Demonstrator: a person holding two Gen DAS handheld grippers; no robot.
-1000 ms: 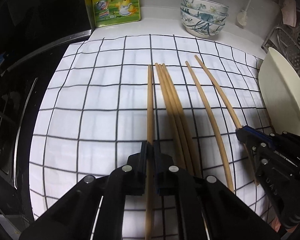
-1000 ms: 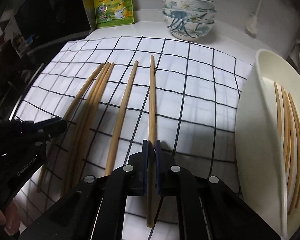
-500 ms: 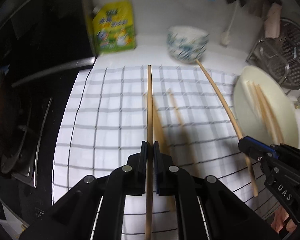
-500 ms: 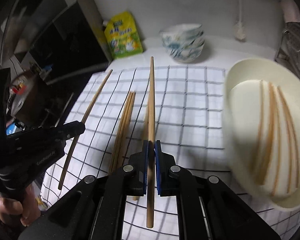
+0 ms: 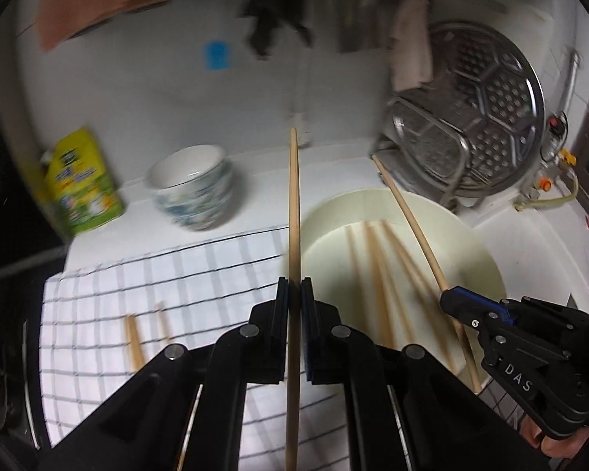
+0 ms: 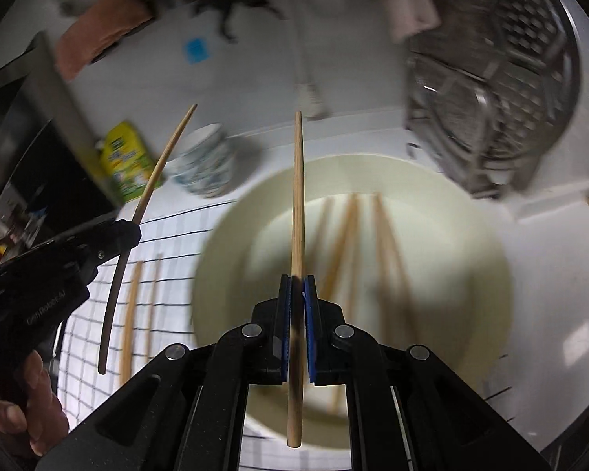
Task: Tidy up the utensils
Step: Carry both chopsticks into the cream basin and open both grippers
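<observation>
White bench (image 5: 530, 243) and a checked cloth (image 5: 110, 302) are being shown beneath both tools, with the scene being blurred.

Nearest, a chopstick (image 5: 293, 259) is being pinched by the left tool (image 5: 293, 294), whose jaws are pressed together on it; the stick is being held pointing forward, above the cloth's edge beside the dish. A second chopstick (image 6: 297, 204) is being gripped the same way by the right tool (image 6: 297, 294), and it is being carried over the cream dish (image 6: 471, 212).

Further on, several chopsticks (image 6: 345, 243) are lying in the dish, while two loose chopsticks (image 6: 137, 306) are being left on the cloth. Beyond, stacked bowls (image 5: 194, 192), a yellow-green pouch (image 5: 80, 188) and a metal steamer rack (image 5: 487, 117) are being seen against the wall.

Each stick is being gripped nearer its rear end, so its long front may be tipped down on release and be knocked against the dish rim. If the left stick is released where it is now, it could be dropped short onto the cloth. The two sticks could also be crossed over the dish.
</observation>
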